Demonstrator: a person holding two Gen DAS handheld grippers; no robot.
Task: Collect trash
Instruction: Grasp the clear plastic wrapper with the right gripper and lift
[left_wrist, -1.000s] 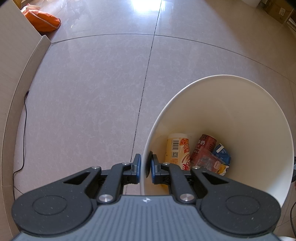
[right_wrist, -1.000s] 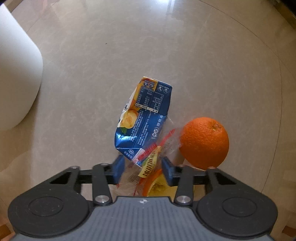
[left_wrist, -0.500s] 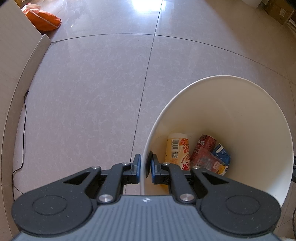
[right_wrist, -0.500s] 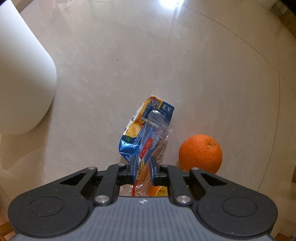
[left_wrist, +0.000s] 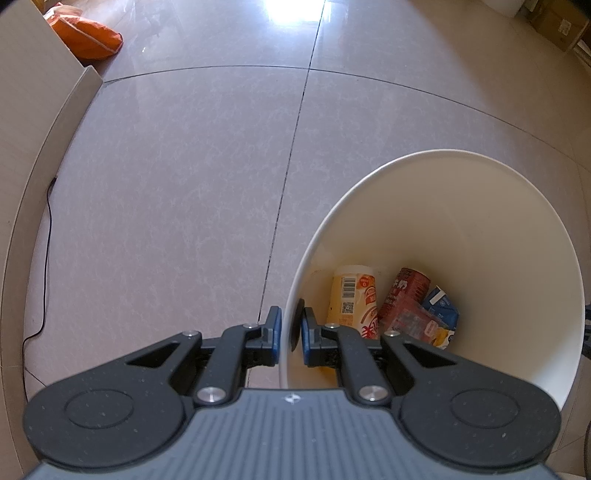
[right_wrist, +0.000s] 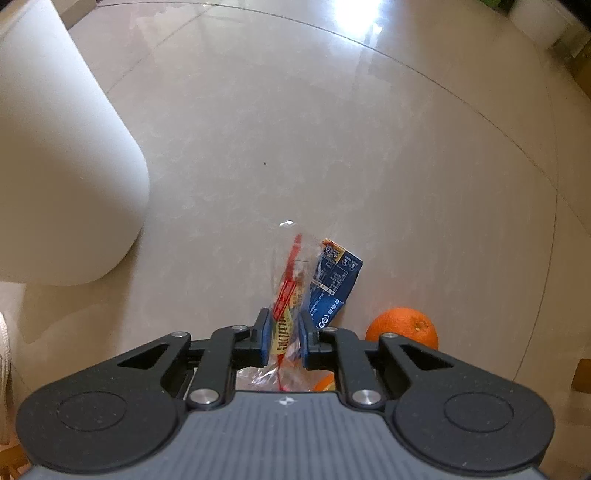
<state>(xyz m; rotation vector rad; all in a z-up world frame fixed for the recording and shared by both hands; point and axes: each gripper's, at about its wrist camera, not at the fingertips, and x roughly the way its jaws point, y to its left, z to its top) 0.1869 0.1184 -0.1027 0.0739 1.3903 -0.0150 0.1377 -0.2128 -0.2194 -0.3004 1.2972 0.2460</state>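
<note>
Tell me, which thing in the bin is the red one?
The crumpled can in the middle of the bin, between the cream cup and blue carton.

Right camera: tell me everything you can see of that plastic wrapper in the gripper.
The wrapper is thin, crinkled clear plastic with a red strip and a yellow printed label. It stands upright, pinched between the right gripper's blue fingers, its top end free above them. Behind it on the floor lie a blue carton and an orange.

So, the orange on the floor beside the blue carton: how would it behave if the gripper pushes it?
The orange looks round, so it would probably roll across the glossy floor. It seems firm, likely heavier than the carton.
</note>
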